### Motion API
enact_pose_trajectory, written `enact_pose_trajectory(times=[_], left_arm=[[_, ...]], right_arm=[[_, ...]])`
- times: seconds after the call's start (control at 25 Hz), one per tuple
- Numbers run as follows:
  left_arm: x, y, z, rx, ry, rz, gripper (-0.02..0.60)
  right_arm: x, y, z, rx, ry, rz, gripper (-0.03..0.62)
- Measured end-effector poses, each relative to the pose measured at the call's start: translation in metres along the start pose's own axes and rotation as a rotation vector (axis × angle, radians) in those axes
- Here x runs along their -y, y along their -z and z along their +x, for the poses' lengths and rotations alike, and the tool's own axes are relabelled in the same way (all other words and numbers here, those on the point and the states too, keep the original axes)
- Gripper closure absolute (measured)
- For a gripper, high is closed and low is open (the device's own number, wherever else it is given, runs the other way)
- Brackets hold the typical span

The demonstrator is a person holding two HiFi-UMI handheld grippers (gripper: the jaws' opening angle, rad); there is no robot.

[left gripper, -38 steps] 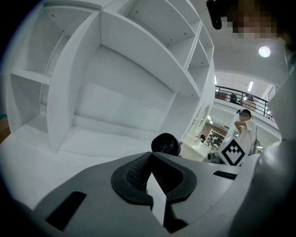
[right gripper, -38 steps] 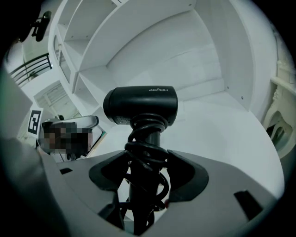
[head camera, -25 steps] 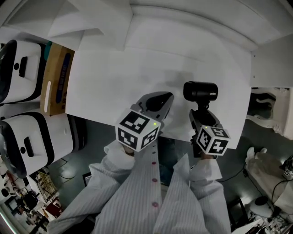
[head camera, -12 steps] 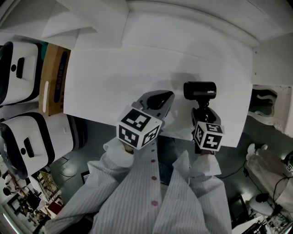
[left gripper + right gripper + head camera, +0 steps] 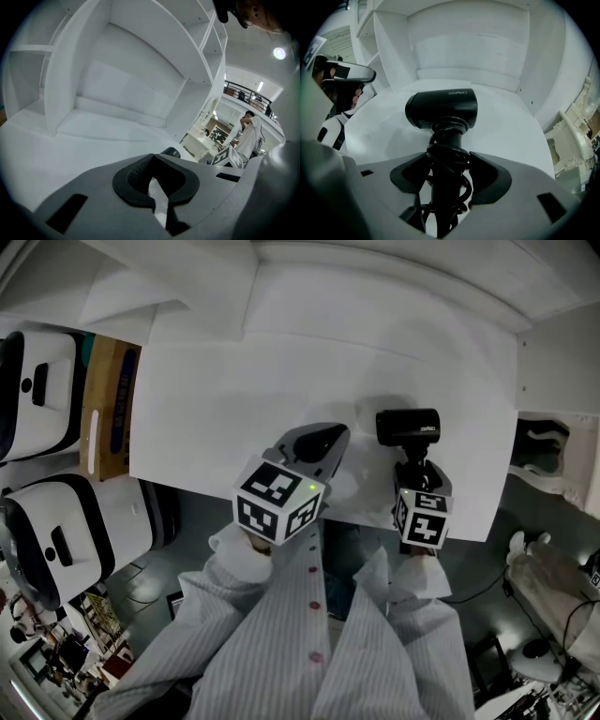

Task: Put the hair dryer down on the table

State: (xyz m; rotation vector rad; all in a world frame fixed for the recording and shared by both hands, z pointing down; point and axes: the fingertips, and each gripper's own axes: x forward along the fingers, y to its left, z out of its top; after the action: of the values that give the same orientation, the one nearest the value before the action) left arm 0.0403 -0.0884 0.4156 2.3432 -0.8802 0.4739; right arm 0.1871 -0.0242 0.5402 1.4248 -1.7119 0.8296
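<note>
From the head view, I see my left gripper (image 5: pixel 322 437) low over the white surface (image 5: pixel 216 399). Its jaws look pressed together. My right gripper (image 5: pixel 412 468) is beside it, to its right. The black hair dryer (image 5: pixel 407 426) sticks out just past the right jaws, with its fat head lying sideways over the surface. Two striped sleeves (image 5: pixel 281 634) lead up to the grippers. Far off to the left of the left jaws there is a brown box (image 5: pixel 112 409).

In the left gripper view, the jaws of the left gripper (image 5: pixel 153 180) are clenched, with only a thin slit between the pads, and nothing is in them. Just past the jaws, a bit to the right, I see a small part of the hair dryer (image 5: pixel 171 151). Ahead of the jaws are white shelves (image 5: pixel 117 70). Far off to the right a person (image 5: pixel 248 136) stands in a white coat.

In the right gripper view, the right gripper (image 5: pixel 445 180) has its jaws squeezed on the handle of the hair dryer (image 5: pixel 440 108). A black cord (image 5: pixel 449 154) is wound round the handle, right where the jaws hold it. The head of the dryer is just past the jaws, above the surface (image 5: pixel 511 131). I cannot tell if it touches the surface.
</note>
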Motion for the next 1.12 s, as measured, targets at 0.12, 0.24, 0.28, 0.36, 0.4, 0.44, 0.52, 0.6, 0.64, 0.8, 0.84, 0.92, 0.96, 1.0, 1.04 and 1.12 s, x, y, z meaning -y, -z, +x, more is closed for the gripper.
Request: enact_pose_trajectory(times=[0.12, 0.24, 0.28, 0.36, 0.4, 0.44, 0.52, 0.6, 0.64, 0.8, 0.84, 0.92, 0.96, 1.0, 1.04, 1.12], left_arm=[[-0.0018, 0.0005, 0.0009, -0.003, -0.003, -0.003, 0.571], [-0.0018, -0.0001, 0.0022, -0.006, -0.003, -0.003, 0.571], [-0.0023, -0.0005, 0.0027, -0.007, -0.003, -0.002, 0.571], [-0.0039, -0.001, 0.0037, -0.008, -0.002, -0.002, 0.571], [-0.0044, -0.0009, 0.0041, -0.01, -0.001, -0.002, 0.571], [-0.0047, -0.0006, 0.0046, -0.011, -0.001, -0.003, 0.571], [-0.0048, 0.0004, 0.0055, -0.015, 0.001, -0.005, 0.571], [-0.0047, 0.0015, 0.0059, -0.018, 0.005, -0.007, 0.571], [-0.0044, 0.0021, 0.0061, -0.02, 0.006, -0.008, 0.571], [-0.001, 0.0041, 0.0071, -0.022, 0.014, -0.007, 0.571], [0.0, 0.0044, 0.0071, -0.022, 0.016, -0.007, 0.571], [0.0017, 0.0047, 0.0067, -0.021, 0.019, -0.005, 0.571], [0.0023, 0.0048, 0.0063, -0.02, 0.02, -0.005, 0.571], [0.0028, 0.0049, 0.0058, -0.019, 0.02, -0.003, 0.571], [0.0031, 0.0051, 0.0052, -0.018, 0.02, -0.002, 0.571], [0.0036, 0.0062, 0.0039, -0.018, 0.02, -0.002, 0.571]], right_arm=[[0.0021, 0.0031, 0.0016, -0.014, 0.028, -0.022, 0.341], [0.0033, 0.0066, 0.0032, -0.019, 0.047, -0.04, 0.341], [0.0031, 0.0071, 0.0036, -0.018, 0.048, -0.039, 0.341], [0.0025, 0.0077, 0.0049, -0.015, 0.052, -0.031, 0.341], [0.0022, 0.0079, 0.0056, -0.015, 0.053, -0.026, 0.341], [0.002, 0.0081, 0.0062, -0.015, 0.054, -0.022, 0.341], [0.0015, 0.0079, 0.0064, -0.013, 0.057, -0.02, 0.341], [0.0007, 0.0073, 0.0064, -0.01, 0.063, -0.028, 0.341], [0.0004, 0.007, 0.0064, -0.009, 0.064, -0.032, 0.341], [0.0008, 0.0072, 0.0069, -0.008, 0.06, -0.038, 0.341], [0.001, 0.0076, 0.0071, -0.01, 0.054, -0.037, 0.341], [0.0012, 0.0079, 0.0076, -0.016, 0.037, -0.032, 0.341], [0.0014, 0.008, 0.0079, -0.02, 0.028, -0.028, 0.341], [0.0014, 0.0082, 0.0082, -0.025, 0.019, -0.022, 0.341], [0.0014, 0.0087, 0.0087, -0.032, 0.01, -0.017, 0.341], [0.0018, 0.0103, 0.0099, -0.044, -0.003, -0.015, 0.341]])
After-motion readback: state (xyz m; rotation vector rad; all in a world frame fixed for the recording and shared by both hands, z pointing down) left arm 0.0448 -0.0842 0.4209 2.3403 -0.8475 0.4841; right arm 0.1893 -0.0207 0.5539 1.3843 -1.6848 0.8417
